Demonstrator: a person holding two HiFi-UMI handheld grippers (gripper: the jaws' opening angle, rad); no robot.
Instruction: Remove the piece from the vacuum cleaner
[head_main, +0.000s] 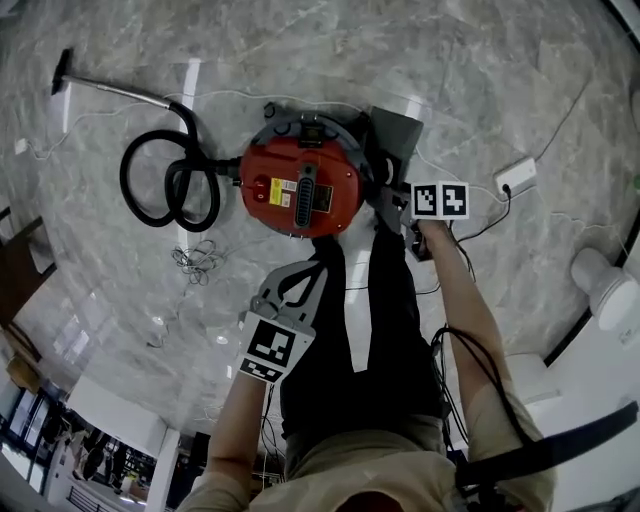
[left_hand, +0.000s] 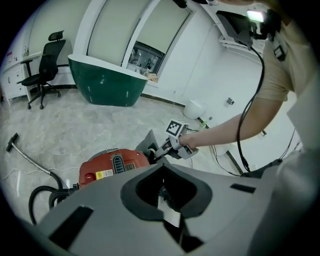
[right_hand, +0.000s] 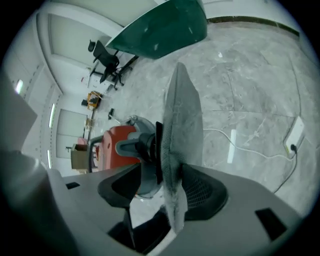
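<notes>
A red canister vacuum cleaner stands on the marble floor, its black hose looped at its left. A flat grey piece stands upright at the vacuum's right rear. My right gripper reaches in at that piece. In the right gripper view the grey piece stands edge-on between the open jaws of the right gripper, against the right one, with a gap on the left. My left gripper hangs nearer me, pointing at the vacuum, fingers together and holding nothing. In the left gripper view the vacuum lies beyond it.
A metal wand with a floor nozzle lies at the far left. A white power strip and its cable lie at the right, a tangle of wire at the left. A green counter and an office chair stand further off.
</notes>
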